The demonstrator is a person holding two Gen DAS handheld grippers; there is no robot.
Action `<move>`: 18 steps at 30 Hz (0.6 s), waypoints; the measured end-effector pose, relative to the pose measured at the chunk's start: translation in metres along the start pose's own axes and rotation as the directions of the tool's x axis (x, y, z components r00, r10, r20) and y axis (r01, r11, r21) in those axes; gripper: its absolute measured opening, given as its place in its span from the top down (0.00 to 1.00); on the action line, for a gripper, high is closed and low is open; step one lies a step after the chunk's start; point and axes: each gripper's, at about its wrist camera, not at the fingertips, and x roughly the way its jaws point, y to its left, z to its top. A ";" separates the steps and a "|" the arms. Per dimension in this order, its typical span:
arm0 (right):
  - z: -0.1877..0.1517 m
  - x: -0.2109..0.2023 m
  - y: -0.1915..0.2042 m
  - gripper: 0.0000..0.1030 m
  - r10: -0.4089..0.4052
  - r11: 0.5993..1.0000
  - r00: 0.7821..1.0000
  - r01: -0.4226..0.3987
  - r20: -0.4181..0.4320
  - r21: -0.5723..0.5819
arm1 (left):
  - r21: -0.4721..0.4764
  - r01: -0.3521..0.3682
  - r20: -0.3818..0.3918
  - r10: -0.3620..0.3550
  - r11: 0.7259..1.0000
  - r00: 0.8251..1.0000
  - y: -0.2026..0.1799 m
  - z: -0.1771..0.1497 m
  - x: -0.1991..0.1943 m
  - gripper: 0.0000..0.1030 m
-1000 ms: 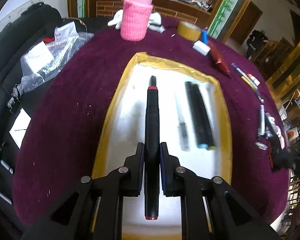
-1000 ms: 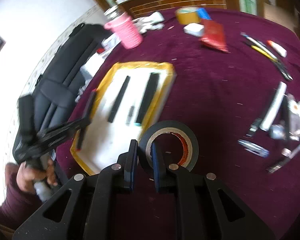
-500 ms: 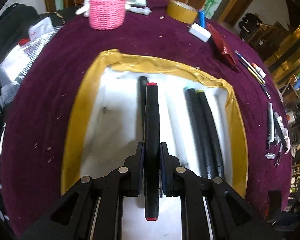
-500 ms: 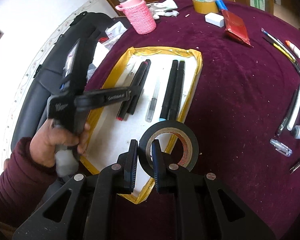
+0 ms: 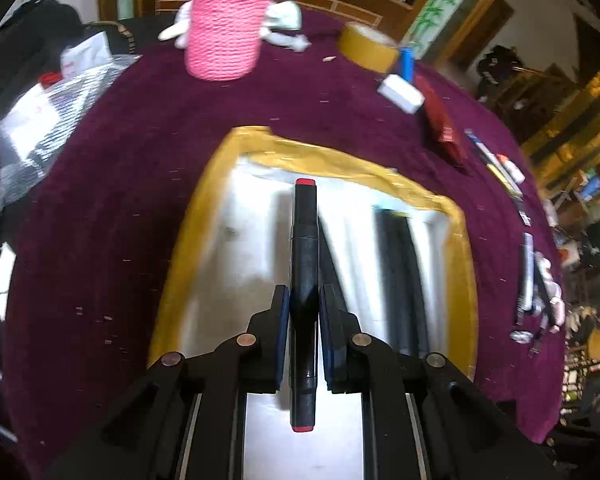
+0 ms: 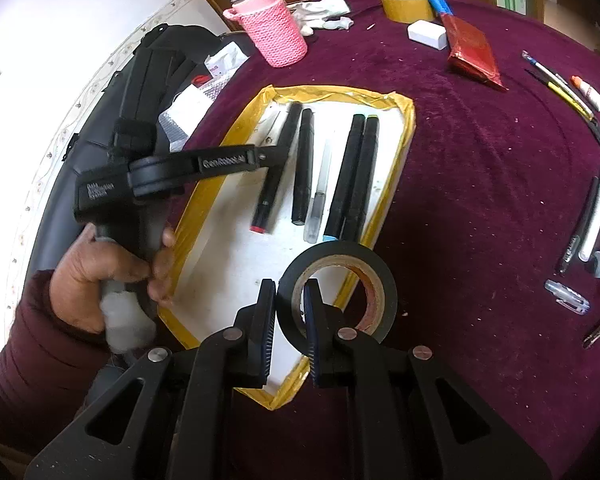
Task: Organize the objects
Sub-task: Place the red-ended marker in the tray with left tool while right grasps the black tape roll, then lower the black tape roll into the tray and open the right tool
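A black marker with red ends [image 5: 305, 240] is pinched in my left gripper [image 5: 303, 296], which is shut on its middle. It hangs low over the left part of the white tray with a yellow taped rim [image 5: 204, 208]. The right wrist view shows this left gripper [image 6: 278, 155] holding the marker [image 6: 270, 192] beside another black marker [image 6: 305, 168]. Further right in the tray lie a clear pen [image 6: 320, 196] and two black markers [image 6: 354, 172]. My right gripper [image 6: 290, 292] is shut on the wall of a black tape roll [image 6: 380, 276] above the tray's near corner.
A pink knitted cup [image 6: 278, 36], a yellow tape roll [image 6: 404, 2], a white eraser [image 6: 426, 34] and a red packet [image 6: 474, 54] sit at the back of the purple cloth. Several pens [image 6: 568, 96] lie at the right. A black chair [image 6: 140, 92] stands left of the table.
My left gripper has carried the red-ended marker in from the left over the tray, beside the leftmost black marker. My right gripper and the tape roll drifted slightly toward the tray.
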 end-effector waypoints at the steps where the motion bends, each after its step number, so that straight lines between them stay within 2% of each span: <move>1: 0.000 0.001 0.001 0.88 0.002 1.000 1.000 -0.002 -0.002 0.000 | -0.019 -0.012 -0.009 0.012 1.000 1.000 0.006 -0.001 0.003 0.89; 3: 0.000 0.003 0.003 0.88 0.005 1.000 1.000 -0.005 -0.004 -0.004 | -0.066 -0.011 -0.040 0.008 0.998 0.999 0.014 -0.003 0.012 0.89; 6: 0.001 0.005 0.004 0.88 0.002 1.000 1.000 -0.002 -0.006 -0.009 | -0.041 0.017 -0.027 -0.018 0.999 0.999 0.005 -0.004 0.018 0.87; 8: 0.002 0.007 0.004 0.88 0.000 1.000 1.000 0.000 -0.007 -0.005 | -0.035 0.044 -0.023 -0.045 0.998 0.999 -0.002 -0.001 0.021 0.78; 10: 0.003 0.008 0.004 0.88 -0.001 1.000 1.000 0.001 -0.009 -0.002 | -0.038 0.089 -0.012 -0.089 0.995 0.996 -0.005 0.003 0.019 0.57; 12: 0.005 0.011 0.005 0.88 -0.003 1.000 1.000 0.003 -0.013 -0.004 | -0.051 0.108 -0.003 -0.108 0.993 0.994 -0.003 0.005 0.013 0.56; 15: 0.012 0.017 0.010 0.88 0.002 1.000 1.000 -0.002 -0.018 -0.016 | -0.073 0.094 0.021 -0.093 0.993 0.995 0.006 0.004 -0.007 0.55; 18: 0.020 0.027 0.019 0.88 0.026 0.999 0.999 -0.027 -0.024 -0.031 | -0.111 0.095 0.090 -0.086 0.989 0.992 0.024 -0.007 -0.042 0.53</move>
